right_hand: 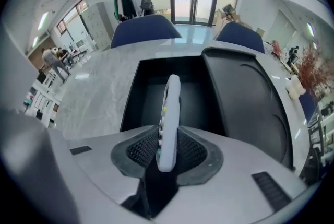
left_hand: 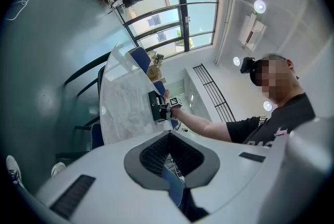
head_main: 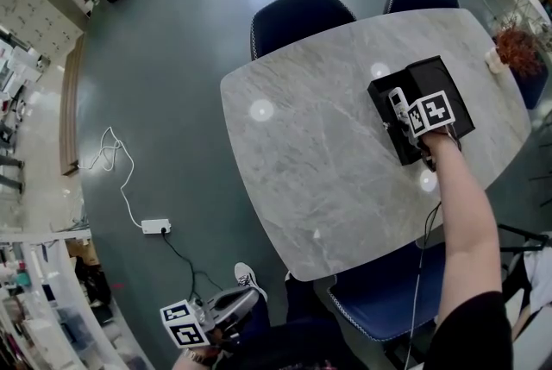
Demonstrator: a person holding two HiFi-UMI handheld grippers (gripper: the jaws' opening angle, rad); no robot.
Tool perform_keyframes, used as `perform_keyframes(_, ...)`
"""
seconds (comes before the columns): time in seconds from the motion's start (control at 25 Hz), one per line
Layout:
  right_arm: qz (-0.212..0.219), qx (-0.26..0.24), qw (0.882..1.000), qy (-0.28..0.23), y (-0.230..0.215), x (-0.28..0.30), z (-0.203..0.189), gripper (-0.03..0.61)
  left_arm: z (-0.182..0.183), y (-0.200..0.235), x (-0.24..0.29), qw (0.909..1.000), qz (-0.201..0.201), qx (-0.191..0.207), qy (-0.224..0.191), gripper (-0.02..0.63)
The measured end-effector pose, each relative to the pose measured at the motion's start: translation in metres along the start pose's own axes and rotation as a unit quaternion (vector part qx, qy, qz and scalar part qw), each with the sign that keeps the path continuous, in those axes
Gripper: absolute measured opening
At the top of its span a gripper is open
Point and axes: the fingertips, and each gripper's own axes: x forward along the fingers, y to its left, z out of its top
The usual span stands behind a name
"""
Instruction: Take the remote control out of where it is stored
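Observation:
A white remote control stands on its edge between my right gripper's pads, its buttons facing left. It points up and out over the open black storage box, whose lid lies folded back to the right. In the head view the remote control sticks up above the box on the marble table, at the end of an outstretched arm. My left gripper hangs low beside the person's body, off the table. Its jaws stand apart with nothing between them.
Two dark blue chairs stand at the table's far side and another at the near side. A red dried plant and a white cup sit at the table's right end. A white power strip with its cable lies on the floor.

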Motion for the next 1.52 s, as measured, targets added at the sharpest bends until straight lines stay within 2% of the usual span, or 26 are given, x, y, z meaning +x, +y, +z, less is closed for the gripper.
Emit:
perform_keyframes(0.2,0.023,0.065,0.997,-0.047,-0.007,-0.018,-0.006,0.11,0.001,-0.004,0.002,0.9999,-0.008,0.009,0.01,0.005)
perform_keyframes(0.36,0.069,0.142,0.98,-0.117,-0.006,-0.045,0.001,0.11,0.002,-0.013,0.004,0.9993,-0.017,0.024,0.022,0.005)
perform_keyframes(0.48,0.111,0.195,0.958,-0.178,0.0,-0.066,0.004,0.109,0.002,-0.014,0.0,0.9992,-0.017,0.028,0.022,0.005)
perform_keyframes(0.68,0.184,0.269,0.907,-0.267,0.02,-0.106,0.001,0.109,0.005,-0.02,-0.007,0.9984,-0.027,0.043,0.026,0.006)
perform_keyframes(0.8,0.213,0.292,0.883,-0.298,0.034,-0.127,0.0,0.109,0.007,-0.025,-0.011,0.9978,-0.033,0.05,0.029,0.005)
perform_keyframes(1.0,0.241,0.315,0.857,-0.33,0.059,-0.157,-0.009,0.109,0.007,-0.03,-0.023,0.9962,-0.046,0.065,0.034,0.005)
perform_keyframes(1.24,0.248,0.325,0.845,-0.346,0.108,-0.189,-0.032,0.109,0.015,-0.031,-0.044,0.9935,-0.071,0.078,0.041,0.006)
perform_keyframes(1.44,0.275,0.338,0.816,-0.381,0.158,-0.236,-0.056,0.11,0.027,-0.048,-0.066,0.9868,-0.111,0.104,0.055,0.005)
perform_keyframes(1.52,0.278,0.337,0.809,-0.392,0.182,-0.252,-0.065,0.109,0.031,-0.051,-0.077,0.9845,-0.124,0.109,0.058,0.005)
